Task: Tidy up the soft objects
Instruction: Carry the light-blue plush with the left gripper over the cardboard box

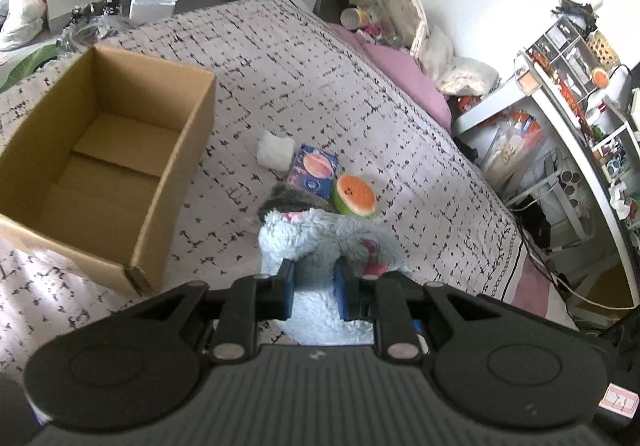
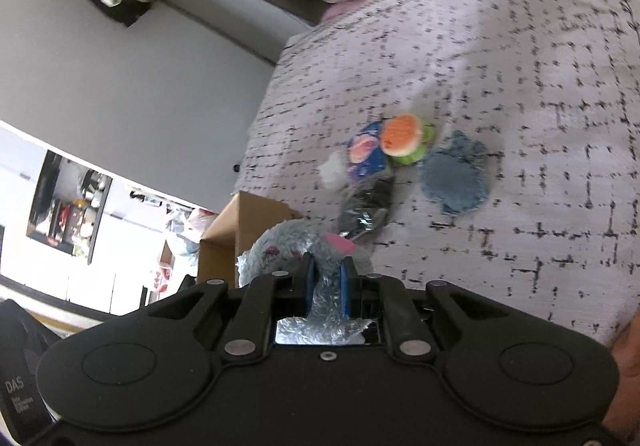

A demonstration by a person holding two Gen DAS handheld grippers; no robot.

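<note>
Both grippers, left gripper (image 1: 314, 288) and right gripper (image 2: 327, 288), clamped on the pale blue plush toy (image 1: 320, 242), held above the bed (image 1: 280, 86), open cardboard box (image 1: 100, 162) waiting at left of frame.

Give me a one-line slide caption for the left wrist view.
Left gripper shut on a light blue plush toy above the patterned bedspread, empty cardboard box at left, more soft items beyond.

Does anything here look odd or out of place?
Only this: both grippers, left and right, are clamped on the same blue plush toy. The cardboard box holds nothing.
</note>
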